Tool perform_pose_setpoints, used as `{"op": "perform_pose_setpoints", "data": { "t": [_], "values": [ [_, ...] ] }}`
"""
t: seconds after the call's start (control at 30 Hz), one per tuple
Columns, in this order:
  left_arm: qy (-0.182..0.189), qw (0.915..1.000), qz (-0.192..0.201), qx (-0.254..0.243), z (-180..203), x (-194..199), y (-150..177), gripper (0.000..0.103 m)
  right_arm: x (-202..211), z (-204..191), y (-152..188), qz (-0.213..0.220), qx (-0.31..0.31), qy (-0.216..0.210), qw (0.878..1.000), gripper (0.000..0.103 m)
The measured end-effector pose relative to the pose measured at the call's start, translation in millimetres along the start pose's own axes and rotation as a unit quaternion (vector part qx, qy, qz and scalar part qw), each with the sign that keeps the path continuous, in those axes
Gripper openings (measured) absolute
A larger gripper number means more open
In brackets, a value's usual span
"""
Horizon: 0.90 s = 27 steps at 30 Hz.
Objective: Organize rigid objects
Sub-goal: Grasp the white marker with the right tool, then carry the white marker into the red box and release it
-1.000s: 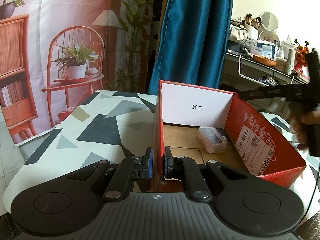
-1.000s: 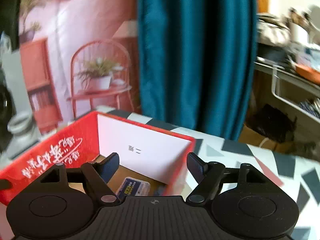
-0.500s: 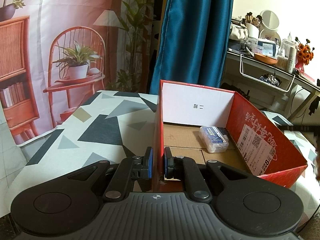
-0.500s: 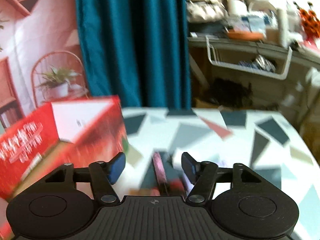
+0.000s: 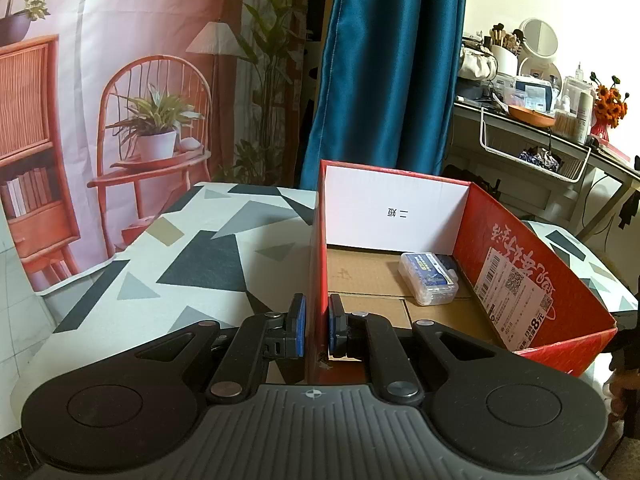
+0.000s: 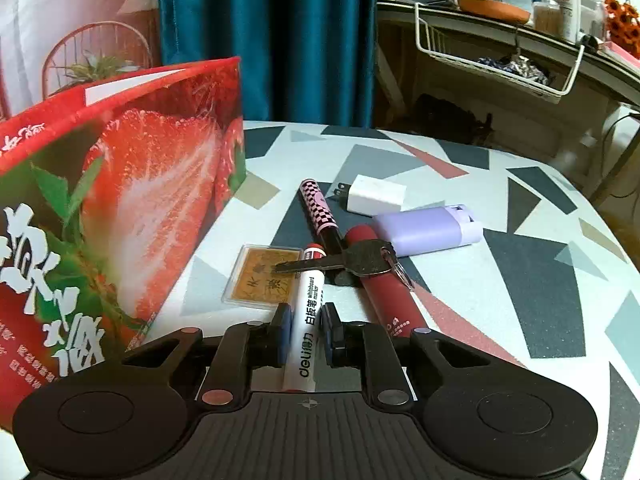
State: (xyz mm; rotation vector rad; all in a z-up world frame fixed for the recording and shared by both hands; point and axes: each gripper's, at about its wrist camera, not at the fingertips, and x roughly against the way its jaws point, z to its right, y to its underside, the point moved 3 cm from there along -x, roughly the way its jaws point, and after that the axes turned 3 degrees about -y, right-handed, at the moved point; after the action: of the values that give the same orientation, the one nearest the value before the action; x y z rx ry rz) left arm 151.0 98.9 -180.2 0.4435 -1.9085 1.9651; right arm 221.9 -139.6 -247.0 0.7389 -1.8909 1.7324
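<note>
My left gripper [image 5: 317, 326] is shut on the near wall of the red cardboard box [image 5: 532, 276]. A clear plastic case [image 5: 429, 282] lies inside the box. In the right wrist view the box [image 6: 120, 216] stands at the left. My right gripper [image 6: 306, 330] has its jaws narrowly apart around a white whiteboard marker [image 6: 307, 312] lying on the table. A key [image 6: 352, 261] lies across the marker and a dark red tube [image 6: 386, 292]. Beside them lie a gold card in a clear case [image 6: 264, 276], a pink checkered pen [image 6: 320, 212], a white charger [image 6: 374, 195] and a purple lighter-shaped case [image 6: 428, 230].
The table has a cloth with grey, black and red shapes [image 6: 520, 280]. A blue curtain [image 5: 388, 80] hangs behind it. A cluttered shelf with a wire basket [image 6: 500, 64] stands at the back right. The table's right edge [image 6: 624, 248] curves close to the objects.
My right gripper has swung from above the box down to the table on its right and narrowed around the whiteboard marker. My left gripper has stayed shut on the box wall.
</note>
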Motion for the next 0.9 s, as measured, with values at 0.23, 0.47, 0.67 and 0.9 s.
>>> {"op": "perform_pose_setpoints", "data": {
  "t": [0.23,0.47,0.67,0.9],
  "values": [
    [-0.001,1.0000,0.000,-0.001,0,0,0,0.012,2,0,5,0.016,0.004,0.004,1.000,0.015],
    [-0.001,1.0000,0.000,-0.001,-1,0,0,0.012,3,0,6,0.020,0.003,0.004,1.000,0.015],
    [0.000,1.0000,0.000,0.000,0,0,1,0.012,3,1,5,0.015,0.002,-0.002,1.000,0.015],
    [0.002,1.0000,-0.002,0.005,1,-1,1,0.012,10,5,-18,-0.001,-0.021,-0.064,0.998,0.014]
  ]
}}
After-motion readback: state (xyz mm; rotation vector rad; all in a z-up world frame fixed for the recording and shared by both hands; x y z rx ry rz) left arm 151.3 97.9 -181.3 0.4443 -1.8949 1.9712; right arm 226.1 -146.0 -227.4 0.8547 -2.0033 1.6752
